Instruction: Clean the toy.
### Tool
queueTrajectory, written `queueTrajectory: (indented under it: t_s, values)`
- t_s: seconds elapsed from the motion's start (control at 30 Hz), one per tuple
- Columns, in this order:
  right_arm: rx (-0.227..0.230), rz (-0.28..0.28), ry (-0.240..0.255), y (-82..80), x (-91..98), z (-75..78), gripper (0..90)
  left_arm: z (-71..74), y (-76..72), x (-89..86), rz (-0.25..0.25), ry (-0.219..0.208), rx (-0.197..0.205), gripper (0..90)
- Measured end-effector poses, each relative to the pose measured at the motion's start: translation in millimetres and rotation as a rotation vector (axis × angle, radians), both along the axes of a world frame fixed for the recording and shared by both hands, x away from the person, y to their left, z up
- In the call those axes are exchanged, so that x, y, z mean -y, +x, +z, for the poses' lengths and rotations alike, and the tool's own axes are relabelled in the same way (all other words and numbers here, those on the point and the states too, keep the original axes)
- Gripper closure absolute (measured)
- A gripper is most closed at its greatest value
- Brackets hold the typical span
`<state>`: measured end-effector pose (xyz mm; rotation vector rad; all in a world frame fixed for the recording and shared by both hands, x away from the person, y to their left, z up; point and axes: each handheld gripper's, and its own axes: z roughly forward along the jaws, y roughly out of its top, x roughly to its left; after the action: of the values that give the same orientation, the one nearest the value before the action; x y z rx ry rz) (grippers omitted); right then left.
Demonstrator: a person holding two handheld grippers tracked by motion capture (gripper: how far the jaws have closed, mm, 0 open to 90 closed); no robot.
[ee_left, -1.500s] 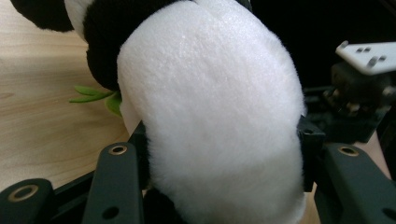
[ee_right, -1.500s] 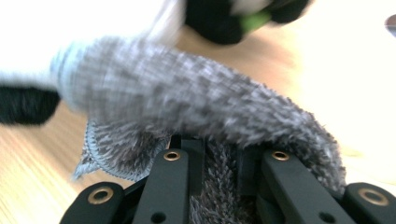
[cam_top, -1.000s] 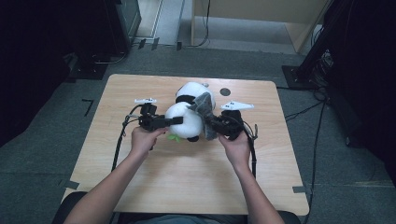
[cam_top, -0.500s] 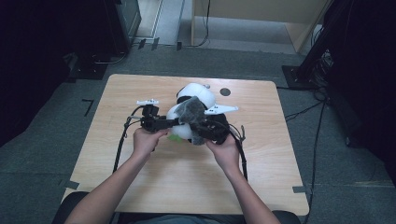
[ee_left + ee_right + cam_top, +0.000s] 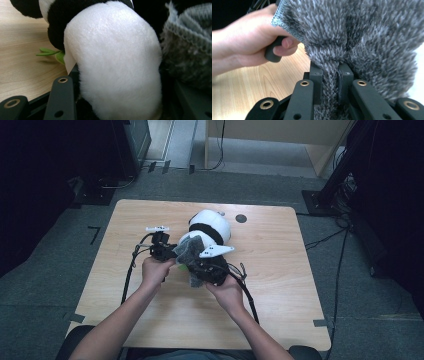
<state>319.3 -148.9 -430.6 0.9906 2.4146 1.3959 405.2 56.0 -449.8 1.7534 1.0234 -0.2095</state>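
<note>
The toy panda (image 5: 209,227) lies near the middle of the table (image 5: 280,270), white with a black band, and a fuzzy grey cloth (image 5: 190,251) is bunched against its near side. The left gripper view adds a green leaf (image 5: 51,53) tucked under the panda's white, plush body. The right gripper (image 5: 329,77) has its fingers clenched on a fold of the cloth. The left gripper (image 5: 167,251) has its fingers partly apart around the panda's rounded body.

A lab-like recording room. A bare wooden counter (image 5: 280,290) stands on grey carpet (image 5: 45,285). Cables (image 5: 330,237) and dark equipment stands (image 5: 332,185) surround it
</note>
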Motion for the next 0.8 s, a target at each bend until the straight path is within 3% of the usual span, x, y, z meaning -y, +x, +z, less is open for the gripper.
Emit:
queueTrajectory:
  t_s: [0.1, 0.2, 0.27, 0.37, 0.43, 0.53, 0.63, 0.8]
  values:
    - [-0.016, 0.028, -0.027, -1.5, -5.4, -8.1, 80.0, 0.1, 1.7, -2.7, 0.008, -0.044, -0.026, 44.9]
    - [-0.038, 0.047, -0.130, -3.2, -17.5, -23.0, 79.9, 6.0, 1.6, -6.8, 0.010, -0.122, -0.029, 44.7]
    - [-0.036, 0.033, -0.124, -2.8, -20.3, -30.4, 79.9, 10.0, -0.4, -7.4, 0.009, -0.145, -0.022, 44.7]
    - [-0.029, 0.009, -0.094, 1.1, -17.5, -36.3, 80.1, 11.7, -1.0, -7.5, 0.007, -0.128, -0.011, 44.6]
    - [-0.007, -0.003, -0.106, 3.2, -13.6, -37.7, 80.1, 9.4, 0.4, -7.7, 0.006, -0.135, -0.025, 44.6]
    - [-0.021, -0.008, -0.106, 8.5, -6.7, -41.0, 80.1, 7.2, 1.4, -8.0, -0.001, -0.124, -0.031, 44.6]
    - [0.000, -0.012, -0.136, 10.7, -3.6, -42.9, 80.1, 6.3, 2.6, -9.7, 0.005, -0.127, -0.032, 44.6]
    - [-0.017, -0.031, -0.149, 15.0, 4.0, -44.3, 80.0, 6.5, 3.8, -13.3, 0.005, -0.142, -0.043, 44.8]
